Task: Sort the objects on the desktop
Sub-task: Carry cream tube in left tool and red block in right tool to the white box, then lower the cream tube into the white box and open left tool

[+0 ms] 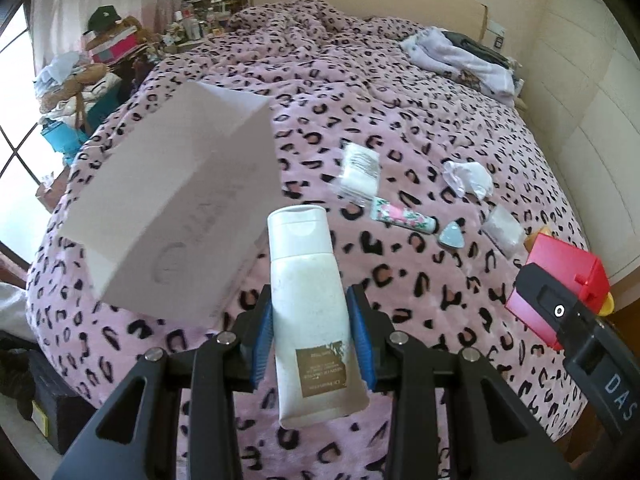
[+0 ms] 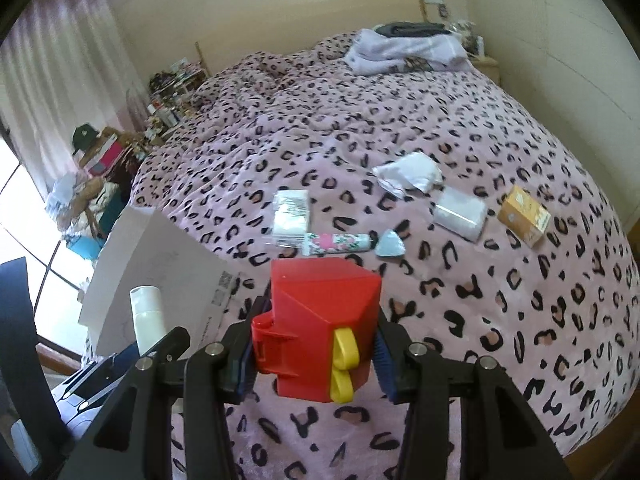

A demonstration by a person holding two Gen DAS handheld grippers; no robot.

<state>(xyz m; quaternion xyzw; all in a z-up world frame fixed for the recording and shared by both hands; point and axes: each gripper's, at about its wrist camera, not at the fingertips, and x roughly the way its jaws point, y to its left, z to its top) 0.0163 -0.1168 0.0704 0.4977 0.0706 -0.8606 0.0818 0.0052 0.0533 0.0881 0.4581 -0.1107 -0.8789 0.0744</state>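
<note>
My left gripper (image 1: 310, 338) is shut on a white lotion bottle (image 1: 306, 300), held above the bed with its cap pointing away. My right gripper (image 2: 316, 354) is shut on a red plastic box with yellow tabs (image 2: 320, 320); in the left wrist view that red box (image 1: 560, 276) shows at the right edge. The bottle (image 2: 147, 316) appears at lower left of the right wrist view. A large white box (image 1: 176, 204) lies on the pink leopard blanket (image 1: 420, 300) at the left. A floral tube (image 1: 402, 216), a blue triangular piece (image 1: 452, 237) and a clear packet (image 1: 358, 174) lie ahead.
A crumpled white tissue (image 2: 408, 176), a clear bag (image 2: 460, 212) and a small brown carton (image 2: 524, 216) lie farther right on the blanket. Folded clothes (image 2: 408, 52) rest near the headboard. Cluttered shelves and boxes (image 1: 108, 52) stand left of the bed beside a window.
</note>
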